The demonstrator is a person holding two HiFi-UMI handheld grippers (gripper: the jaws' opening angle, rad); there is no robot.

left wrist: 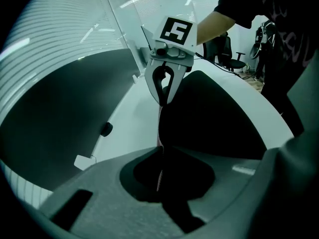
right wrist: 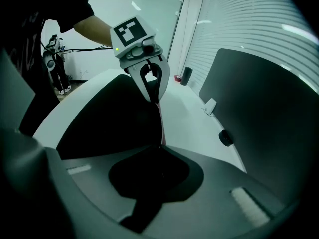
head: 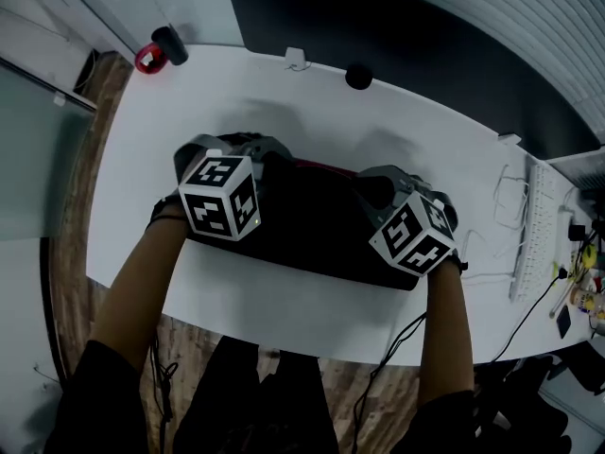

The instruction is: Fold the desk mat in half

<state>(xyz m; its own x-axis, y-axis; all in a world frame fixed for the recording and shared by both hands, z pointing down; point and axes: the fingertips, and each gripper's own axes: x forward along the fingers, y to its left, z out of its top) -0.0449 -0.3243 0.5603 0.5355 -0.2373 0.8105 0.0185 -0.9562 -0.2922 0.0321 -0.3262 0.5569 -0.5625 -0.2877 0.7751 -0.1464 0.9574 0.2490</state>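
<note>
The black desk mat (head: 312, 220) lies doubled over on the white table (head: 284, 93), and a thin reddish edge shows along its far side. My left gripper (head: 251, 151) is shut on the far edge at the left, and my right gripper (head: 380, 182) is shut on the same edge at the right. In the left gripper view the mat (left wrist: 209, 118) runs taut from my left gripper (left wrist: 160, 156) to the right gripper (left wrist: 163, 99). In the right gripper view the mat (right wrist: 107, 123) stretches from my right gripper (right wrist: 162, 151) to the left gripper (right wrist: 153, 97).
A dark partition panel (head: 406, 36) stands behind the table. On the table sit a small black round object (head: 358, 77), a white clip (head: 296, 60), a red-and-black item (head: 157, 51) at the far left corner, and a white keyboard (head: 537, 227) with cables at the right.
</note>
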